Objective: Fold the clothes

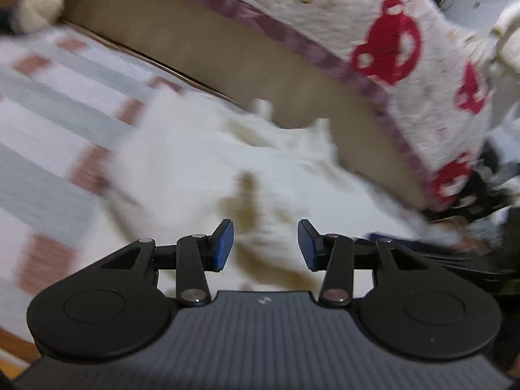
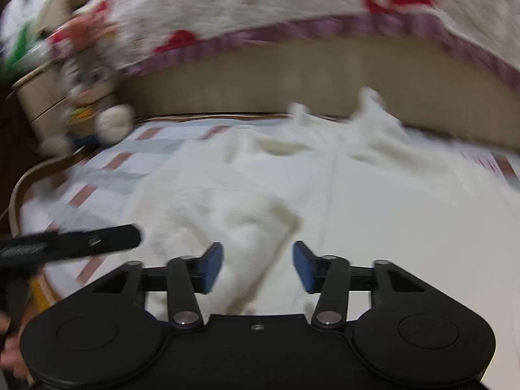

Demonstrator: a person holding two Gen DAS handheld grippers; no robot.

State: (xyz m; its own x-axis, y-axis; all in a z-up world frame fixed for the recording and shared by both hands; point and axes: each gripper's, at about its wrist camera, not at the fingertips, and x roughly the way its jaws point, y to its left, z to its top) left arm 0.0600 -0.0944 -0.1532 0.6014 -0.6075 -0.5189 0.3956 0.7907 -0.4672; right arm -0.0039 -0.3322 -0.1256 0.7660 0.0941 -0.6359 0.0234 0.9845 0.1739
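Note:
A white garment [image 1: 208,169] lies spread on a striped bed sheet [image 1: 48,104]; it has a tan mark near its lower part in the left wrist view. The same garment [image 2: 292,182] fills the middle of the right wrist view, with a folded flap near the front. My left gripper [image 1: 266,243] is open and empty, just above the garment. My right gripper [image 2: 258,266] is open and empty over the garment's near edge. The other gripper's black body [image 2: 71,243] reaches in from the left of the right wrist view. Both views are motion-blurred.
A beige headboard [image 2: 292,78] runs behind the garment, draped with a white quilt with red prints [image 1: 390,48]. A stuffed toy [image 2: 91,91] sits at the left end of the headboard. The bed's wooden edge [image 2: 19,188] curves at the left.

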